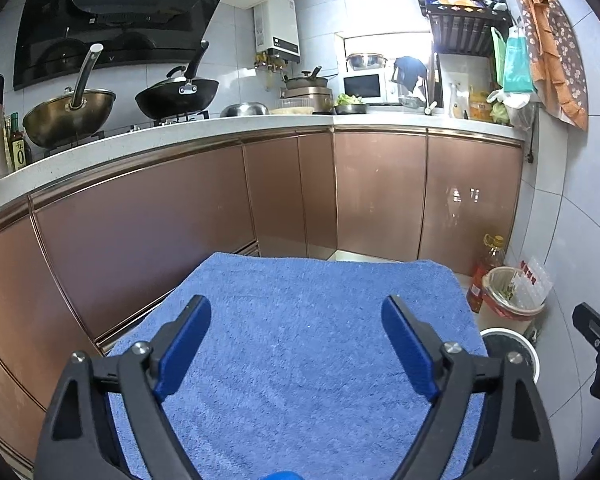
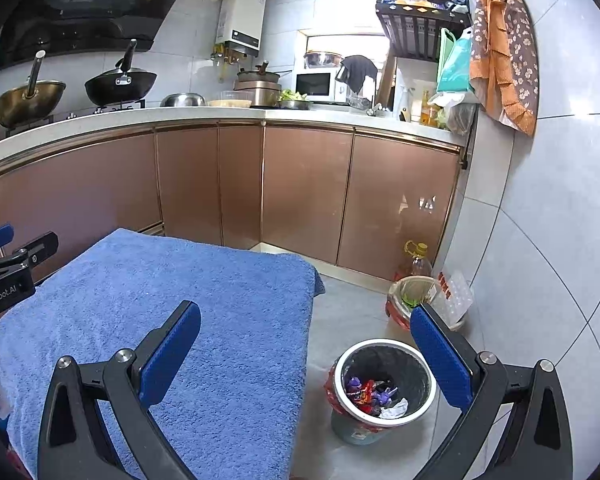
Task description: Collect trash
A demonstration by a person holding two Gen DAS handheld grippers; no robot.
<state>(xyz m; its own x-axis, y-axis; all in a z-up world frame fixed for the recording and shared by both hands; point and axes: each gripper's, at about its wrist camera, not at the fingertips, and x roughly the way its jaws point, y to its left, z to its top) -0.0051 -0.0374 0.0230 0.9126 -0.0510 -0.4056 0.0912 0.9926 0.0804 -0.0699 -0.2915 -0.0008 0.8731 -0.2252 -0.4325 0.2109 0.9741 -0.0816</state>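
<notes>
A small trash bin (image 2: 384,388) with a white rim stands on the floor right of a table covered by a blue towel (image 2: 172,308). Inside it lie several purple and red wrappers (image 2: 366,394) and a white crumpled paper (image 2: 394,409). My right gripper (image 2: 306,344) is open and empty, spanning the towel's right edge and the bin. My left gripper (image 1: 296,340) is open and empty above the bare towel (image 1: 300,360). The bin's rim (image 1: 514,344) shows at the right in the left wrist view. The left gripper's side shows in the right wrist view (image 2: 16,264).
A second bin (image 2: 414,300) with green scraps stands by the wall, with an oil bottle (image 2: 418,262) and a clear egg tray (image 2: 458,290) beside it. Brown cabinets (image 2: 300,188) run under a white counter with woks (image 1: 176,94). Grey floor lies around the bins.
</notes>
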